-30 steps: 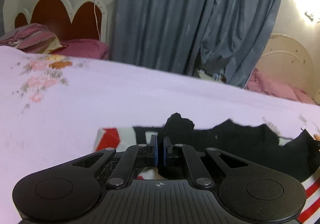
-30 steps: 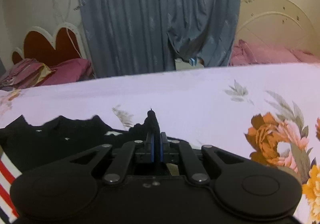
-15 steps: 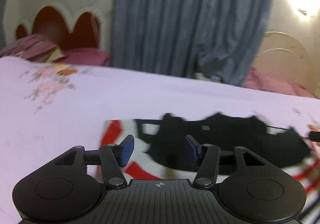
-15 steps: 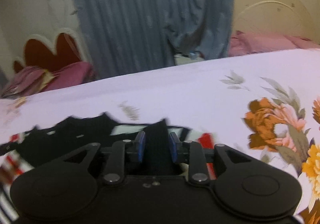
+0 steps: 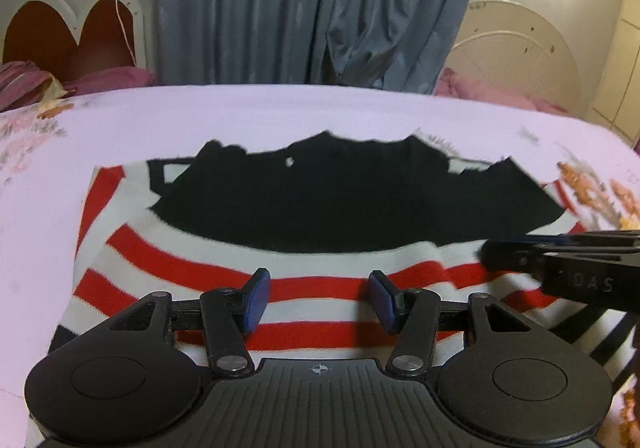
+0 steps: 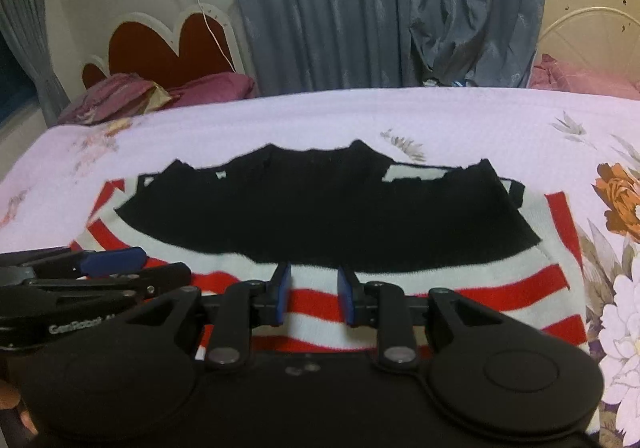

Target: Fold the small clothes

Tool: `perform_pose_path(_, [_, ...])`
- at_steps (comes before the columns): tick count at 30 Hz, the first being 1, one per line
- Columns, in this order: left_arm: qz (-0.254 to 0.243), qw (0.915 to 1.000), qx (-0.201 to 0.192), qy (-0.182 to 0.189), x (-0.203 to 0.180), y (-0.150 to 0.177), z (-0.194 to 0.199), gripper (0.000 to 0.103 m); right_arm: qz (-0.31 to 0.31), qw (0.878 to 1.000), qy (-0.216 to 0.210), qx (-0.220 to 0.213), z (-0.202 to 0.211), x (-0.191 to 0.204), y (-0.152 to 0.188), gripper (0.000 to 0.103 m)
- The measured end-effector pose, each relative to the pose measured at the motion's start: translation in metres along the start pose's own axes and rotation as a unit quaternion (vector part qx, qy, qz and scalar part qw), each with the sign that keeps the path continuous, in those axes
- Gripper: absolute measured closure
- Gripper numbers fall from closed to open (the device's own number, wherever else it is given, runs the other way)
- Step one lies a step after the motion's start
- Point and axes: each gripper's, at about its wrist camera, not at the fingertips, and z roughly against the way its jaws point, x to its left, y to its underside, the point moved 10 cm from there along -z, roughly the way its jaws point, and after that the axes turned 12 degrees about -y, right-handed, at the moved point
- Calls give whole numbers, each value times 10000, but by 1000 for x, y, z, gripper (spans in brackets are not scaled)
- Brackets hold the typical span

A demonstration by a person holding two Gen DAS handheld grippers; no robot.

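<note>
One striped garment (image 5: 224,272) lies on one bed sheet (image 5: 280,112). Two grippers, left gripper (image 5: 318,298) and right gripper (image 6: 312,294), are above it.

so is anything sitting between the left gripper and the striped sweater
Nothing visible. The left gripper hangs open right over the striped sweater. The right gripper sits off to its side, not in between.

Each camera sits low behind its own fingers, close above the bed (image 5: 280,116), facing the grey curtain (image 6: 380,8). Both share the striped garment (image 5: 208,272); the right view looks from further right, each catching the other tool at its edge
</note>
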Motion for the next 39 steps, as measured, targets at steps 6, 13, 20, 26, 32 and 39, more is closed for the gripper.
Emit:
perform_pose_path(6, [-60,9999,3,-143,21,8,3,49,225,9981,572,11,19,-30,16,78])
perform_pose_path(13, [60,9994,35,-337,51,15,7,49,-58,9958,913,-94,47,-73,29,82])
perform_pose_path(20, [124,9990,66,-422,51,14,22,49,-145,9962,842,-142,58,-51,29,76])
perform_pose_path(26, [-75,9999,-91,-80,24,21,47,49,43,9992,352,-200,59,3,27,76])
perform_pose_path(32, [-152,9999,-28,-60,16,35,48,40,298,9994,183,-2,42,36,42,76])
perform_pose_path(39, [-228,9996,-2,-139,37,55,47,36,63,9984,557,5,57,-2,64,78])
